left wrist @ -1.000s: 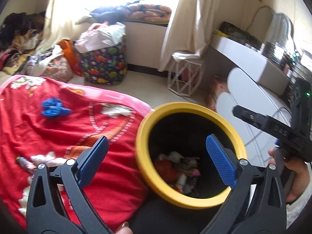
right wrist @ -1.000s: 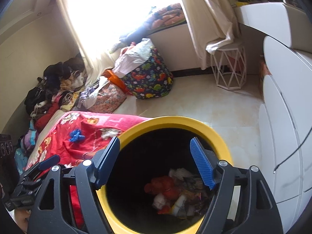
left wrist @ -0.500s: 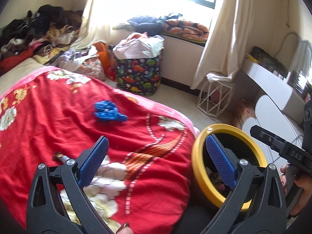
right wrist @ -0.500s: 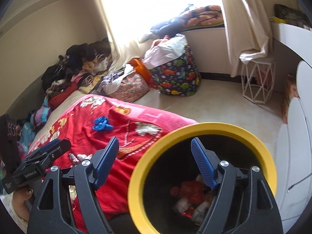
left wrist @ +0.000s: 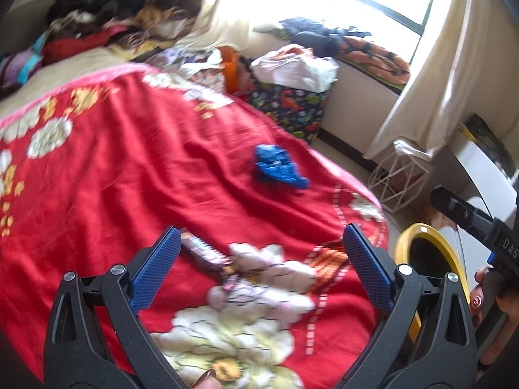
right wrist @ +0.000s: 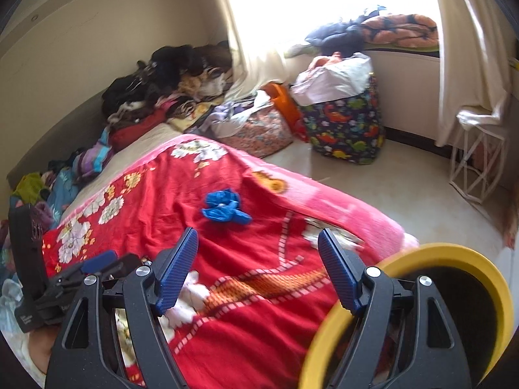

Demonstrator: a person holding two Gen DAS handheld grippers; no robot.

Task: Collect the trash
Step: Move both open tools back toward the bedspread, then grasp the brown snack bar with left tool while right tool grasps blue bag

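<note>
Trash on the bed: crumpled blue wrapper point(left wrist: 277, 167) lies on the red floral blanket point(left wrist: 129, 168), well out past both grippers and near the blanket's far side; same blue wrapper point(right wrist: 225, 207) shows in the right wrist view, beyond the fingertips. Second piece, a long snack wrapper point(left wrist: 207, 254), lies flat on the blanket just beyond the left fingertips of the left gripper point(left wrist: 259, 259); blurred, print unreadable.

Left gripper: jaws spread wide, nothing between the blue pads point(left wrist: 155, 267). It hangs over the blanket's white flower pattern.

Right gripper point(right wrist: 258, 264): jaws also wide apart, nothing held. It sits over the blanket edge, with the yellow-rimmed trash bin point(right wrist: 454, 253) at lower right, its rim passing behind the right finger. Bin interior is dark; contents can't be made out. The bin point(left wrist: 421, 236) also appears at the right edge of the left wrist view, beside the bed.

Beyond the bed: dinosaur-print bag point(right wrist: 347, 129) stuffed with white plastic on the floor under the window, a floral bag point(right wrist: 259, 131) beside it, a pile of clothes point(right wrist: 168, 77) at the head of the bed, a white wire stool point(right wrist: 480, 159) under the curtain point(right wrist: 470, 52).
</note>
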